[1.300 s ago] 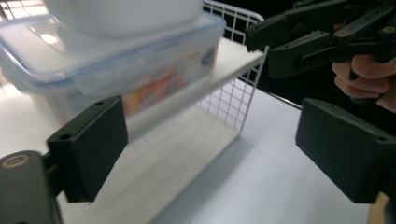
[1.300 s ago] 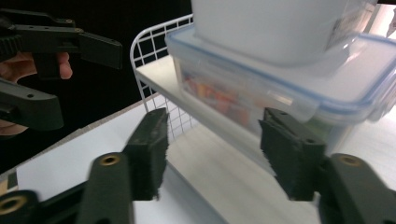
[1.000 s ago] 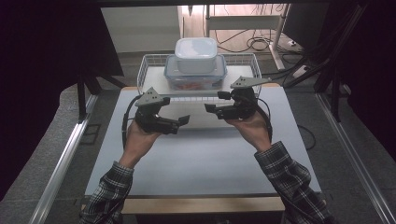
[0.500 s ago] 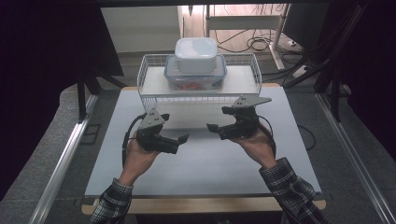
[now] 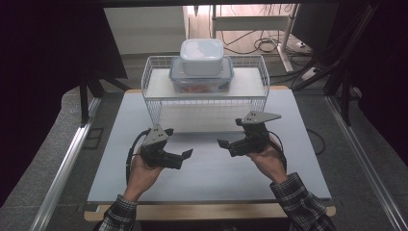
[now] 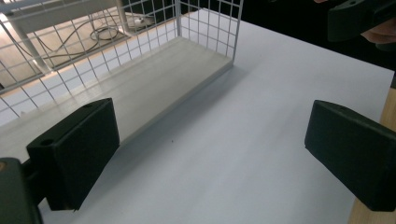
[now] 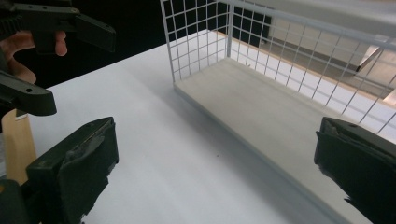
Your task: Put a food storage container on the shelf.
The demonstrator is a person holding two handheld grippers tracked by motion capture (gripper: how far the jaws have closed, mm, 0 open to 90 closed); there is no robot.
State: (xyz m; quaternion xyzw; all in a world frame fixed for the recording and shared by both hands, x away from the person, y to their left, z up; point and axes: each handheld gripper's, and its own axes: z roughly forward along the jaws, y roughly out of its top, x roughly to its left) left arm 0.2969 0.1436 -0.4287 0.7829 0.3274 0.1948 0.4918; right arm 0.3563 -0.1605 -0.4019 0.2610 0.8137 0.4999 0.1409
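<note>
No text, label, brand, number or sign can be read on anything here (not on the stacked containers at twelve o'clock, nor on the wire rack under them).

Left tool and right tool, jaws apparently wide, facing.

lab (floor cables, metal rails)
</note>
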